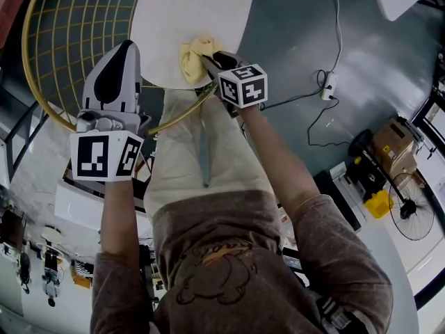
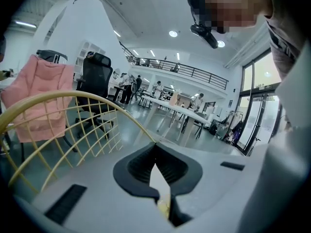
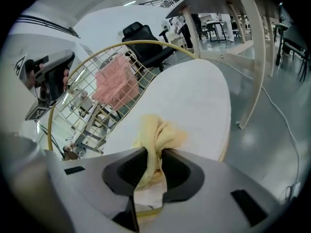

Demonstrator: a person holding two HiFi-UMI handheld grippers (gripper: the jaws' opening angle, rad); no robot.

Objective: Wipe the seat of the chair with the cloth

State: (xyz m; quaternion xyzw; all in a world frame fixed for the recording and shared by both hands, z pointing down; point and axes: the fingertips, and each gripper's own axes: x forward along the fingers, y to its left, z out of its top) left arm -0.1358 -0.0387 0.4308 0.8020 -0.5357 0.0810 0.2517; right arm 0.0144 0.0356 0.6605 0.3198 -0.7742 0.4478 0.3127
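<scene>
Seat [image 1: 188,12] is lying white and round ahead of you, and by my reading the wipe is only starting at its near edge.

1. Backrest [image 1: 66,40]: the wire mesh is standing at the far left, beside the seat.
2. Left gripper [image 1: 126,45]: you are holding it over the mesh, well apart from the cloth. In the left gripper view its jaws are meeting at the tips with nothing between them. It is doing no work at present. Consider resting it on the backrest frame to steady the chair, which may shift under pressure.
3. Cloth [image 1: 192,58]: it is sitting bunched on the near edge of the seat. Most of the seat beyond it is lying bare.
4. Right gripper [image 1: 211,61]: you are clenching it on a fold of the cloth, and the loose end is spilling forward onto the seat.

Recommendations: the wad is looking small against the seat, so you are going to need overlapping strokes from the near edge to the far one. Press down so the fabric, not the jaws, is meeting the surface. Grip firmly, since a dragging wad may pull free.
</scene>
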